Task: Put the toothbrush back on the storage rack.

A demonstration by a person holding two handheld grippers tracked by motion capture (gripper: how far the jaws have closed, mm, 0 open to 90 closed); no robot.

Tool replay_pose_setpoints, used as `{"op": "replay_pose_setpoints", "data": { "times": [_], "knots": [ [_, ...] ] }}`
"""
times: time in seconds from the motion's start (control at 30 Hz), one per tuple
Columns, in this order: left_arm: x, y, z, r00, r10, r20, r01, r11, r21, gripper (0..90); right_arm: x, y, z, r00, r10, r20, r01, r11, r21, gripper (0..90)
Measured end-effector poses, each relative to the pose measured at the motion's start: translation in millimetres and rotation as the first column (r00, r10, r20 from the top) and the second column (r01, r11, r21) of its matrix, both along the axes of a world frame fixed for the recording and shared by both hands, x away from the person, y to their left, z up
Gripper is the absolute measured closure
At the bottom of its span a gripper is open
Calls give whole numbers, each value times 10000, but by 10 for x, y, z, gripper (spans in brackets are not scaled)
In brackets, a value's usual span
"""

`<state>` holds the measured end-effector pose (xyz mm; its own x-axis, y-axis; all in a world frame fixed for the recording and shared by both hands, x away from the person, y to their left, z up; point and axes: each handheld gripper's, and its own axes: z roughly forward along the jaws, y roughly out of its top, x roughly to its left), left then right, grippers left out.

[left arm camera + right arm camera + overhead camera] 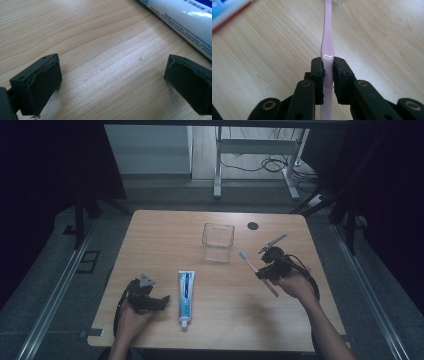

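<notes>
1. Right tool is clamped tight on the pink toothbrush mid-handle, lifted off the bench, head aimed at the clear cup.
2. Left tool gapes wide, holding nothing, just beside the toothpaste tube.
3. My guess: brush goes into the cup next, so carry it over and tip it upright above the rim.
</notes>
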<state>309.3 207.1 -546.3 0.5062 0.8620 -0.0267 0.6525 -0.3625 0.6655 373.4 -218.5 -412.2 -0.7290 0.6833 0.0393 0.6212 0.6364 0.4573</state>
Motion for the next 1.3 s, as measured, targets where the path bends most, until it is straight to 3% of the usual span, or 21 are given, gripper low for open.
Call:
{"op": "replay_pose_setpoints", "data": {
  "times": [0.5, 0.8, 1.3],
  "knots": [
    [1, 6, 3, 10000, -55, -27, 55, 10000, 72, 11, 93, 126, 221, 9947, -15, 1025, -70, 9965, 833, 784],
    [1, 5, 3, 10000, -52, -24, 53, 10000, 70, 11, 167, 215, 275, 9900, -120, 1408, -55, 9924, 1231, 784],
    [1, 5, 3, 10000, -55, -30, 55, 10000, 71, 11, 329, 418, 310, 9722, -406, 2307, -34, 9823, 1871, 784]
  ]
}}
